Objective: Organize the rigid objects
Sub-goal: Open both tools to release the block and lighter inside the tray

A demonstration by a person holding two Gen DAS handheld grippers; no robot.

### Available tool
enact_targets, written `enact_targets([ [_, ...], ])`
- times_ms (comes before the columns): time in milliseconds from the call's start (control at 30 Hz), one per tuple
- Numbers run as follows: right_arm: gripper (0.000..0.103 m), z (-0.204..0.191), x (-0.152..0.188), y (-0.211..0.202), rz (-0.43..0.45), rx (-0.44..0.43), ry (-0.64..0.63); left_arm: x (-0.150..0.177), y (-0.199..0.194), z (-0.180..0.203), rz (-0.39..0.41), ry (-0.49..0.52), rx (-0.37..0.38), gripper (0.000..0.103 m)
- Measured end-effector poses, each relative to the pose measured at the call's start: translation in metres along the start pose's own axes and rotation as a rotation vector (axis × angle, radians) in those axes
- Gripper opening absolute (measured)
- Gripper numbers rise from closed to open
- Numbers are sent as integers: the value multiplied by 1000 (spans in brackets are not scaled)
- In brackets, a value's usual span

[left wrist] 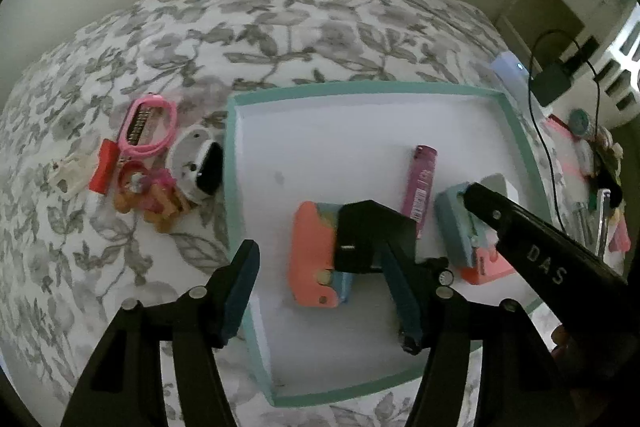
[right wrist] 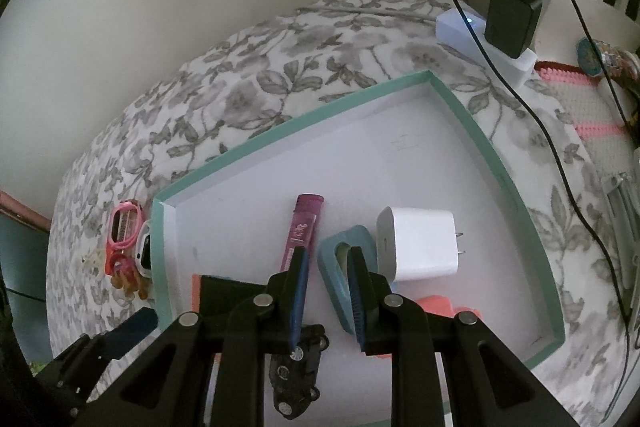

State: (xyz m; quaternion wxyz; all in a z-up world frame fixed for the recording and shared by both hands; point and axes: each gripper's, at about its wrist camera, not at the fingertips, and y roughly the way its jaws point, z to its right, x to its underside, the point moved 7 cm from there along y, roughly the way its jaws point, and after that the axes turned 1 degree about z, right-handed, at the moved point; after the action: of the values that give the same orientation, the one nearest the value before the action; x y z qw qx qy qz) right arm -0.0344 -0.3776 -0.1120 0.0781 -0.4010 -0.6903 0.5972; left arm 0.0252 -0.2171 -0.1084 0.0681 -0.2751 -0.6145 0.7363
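In my right view the tray [right wrist: 472, 123] lies on the bedspread [right wrist: 256, 75], and in it the tube [right wrist: 302, 231] sits at nine o'clock of the charger [right wrist: 420, 243]. The goggles [right wrist: 124, 227] lie outside, at nine o'clock of the tray, and the power strip [right wrist: 484, 43] at one o'clock.

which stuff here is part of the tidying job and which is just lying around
Job: tray, purple tube, white charger, black block, pink glasses, red piece, left gripper.

Lying about: black adapter, cable, white hub.
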Motion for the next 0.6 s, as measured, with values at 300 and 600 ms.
enact_targets([
  [300,23,1,0,1,-1,5,-6,-3,-2,-30,4,-83,-52,69],
  [600,40,-3,1,2,4,21,-26,-8,-11,-69,34,-197,-115,88],
])
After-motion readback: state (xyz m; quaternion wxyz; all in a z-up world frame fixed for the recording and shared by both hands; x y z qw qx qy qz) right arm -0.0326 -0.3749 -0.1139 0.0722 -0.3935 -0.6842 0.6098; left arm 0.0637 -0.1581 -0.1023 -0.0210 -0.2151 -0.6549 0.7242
